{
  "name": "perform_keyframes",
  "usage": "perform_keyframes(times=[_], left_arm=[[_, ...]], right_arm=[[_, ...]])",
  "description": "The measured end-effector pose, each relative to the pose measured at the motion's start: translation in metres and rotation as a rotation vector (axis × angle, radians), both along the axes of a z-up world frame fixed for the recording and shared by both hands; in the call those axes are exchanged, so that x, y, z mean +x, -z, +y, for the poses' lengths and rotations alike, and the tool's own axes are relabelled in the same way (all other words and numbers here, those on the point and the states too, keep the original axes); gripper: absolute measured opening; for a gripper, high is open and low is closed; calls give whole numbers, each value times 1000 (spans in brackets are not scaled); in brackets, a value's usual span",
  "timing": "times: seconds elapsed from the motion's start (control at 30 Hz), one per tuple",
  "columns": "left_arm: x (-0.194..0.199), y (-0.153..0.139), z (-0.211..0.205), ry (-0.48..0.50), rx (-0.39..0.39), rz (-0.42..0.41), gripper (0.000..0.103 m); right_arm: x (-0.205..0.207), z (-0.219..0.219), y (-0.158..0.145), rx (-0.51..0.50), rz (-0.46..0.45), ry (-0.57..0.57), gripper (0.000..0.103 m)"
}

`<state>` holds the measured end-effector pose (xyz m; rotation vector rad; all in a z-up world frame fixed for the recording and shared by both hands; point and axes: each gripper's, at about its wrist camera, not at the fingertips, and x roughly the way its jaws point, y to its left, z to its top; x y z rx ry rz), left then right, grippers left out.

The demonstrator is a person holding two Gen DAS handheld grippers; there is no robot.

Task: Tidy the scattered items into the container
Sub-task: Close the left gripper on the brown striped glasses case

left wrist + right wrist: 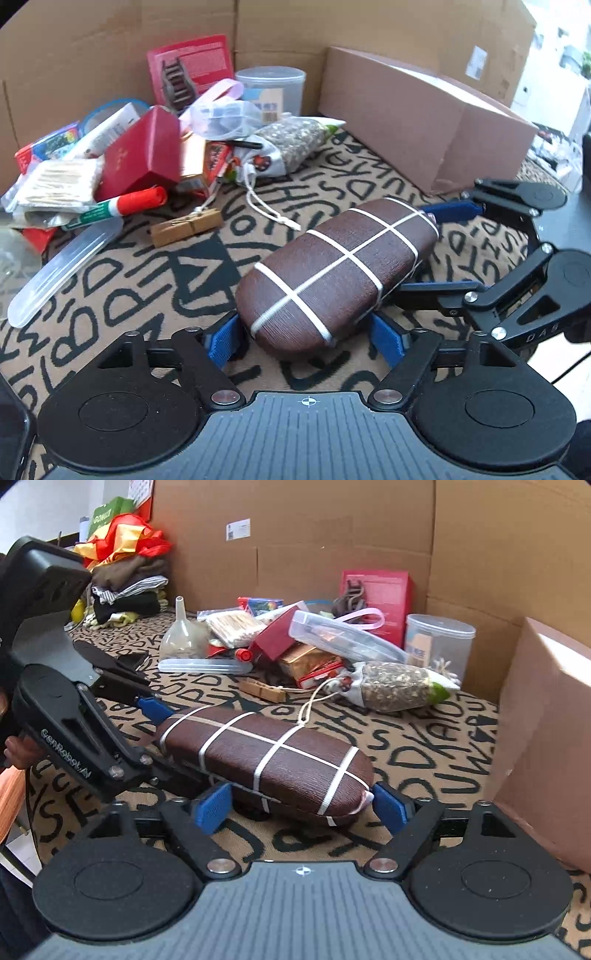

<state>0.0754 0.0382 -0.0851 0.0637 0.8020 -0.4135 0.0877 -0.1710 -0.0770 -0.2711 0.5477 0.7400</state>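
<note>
Both my grippers are at the brown case [340, 273], one at each end of it. From the left wrist view my left gripper [310, 338] has its blue fingers [223, 341] spread on the two sides of the near end, and I see a little gap on each side, so it is released and not clamping yet. From the right wrist view my right gripper [301, 806] stands the same way at the other end, fingers apart, and it is not pressing the case either.

It lies on the mat with black letters [122, 295], in the near middle of the scene, well apart from the heap of small items [122, 162] at the far left. The cardboard box [417, 122] at the far right is, I think, the container.

I judge the case is a hard shell, stiff and rather light, with a rounded, a bit slippery surface. White elastic cords [317, 277] cross over it and may slide under a finger. I would hold it across the narrow width, near the ends where the fingers already stand, with the pads on the brown shell and not on a cord. If I squeeze only at the round tip, it may slip out forward.
</note>
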Motion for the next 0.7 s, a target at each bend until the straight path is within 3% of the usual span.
perform_keyframes(times=[0.13, 0.47, 0.7], left_arm=[[1, -1, 9, -9, -37, 4, 87], [12, 3, 5, 33, -26, -24, 94], [18, 3, 4, 24, -11, -38, 86]], right_arm=[[-1, -6, -1, -1, 17, -13, 68], [9, 3, 6, -18, 25, -12, 83], [10, 14, 6, -17, 21, 39, 84]])
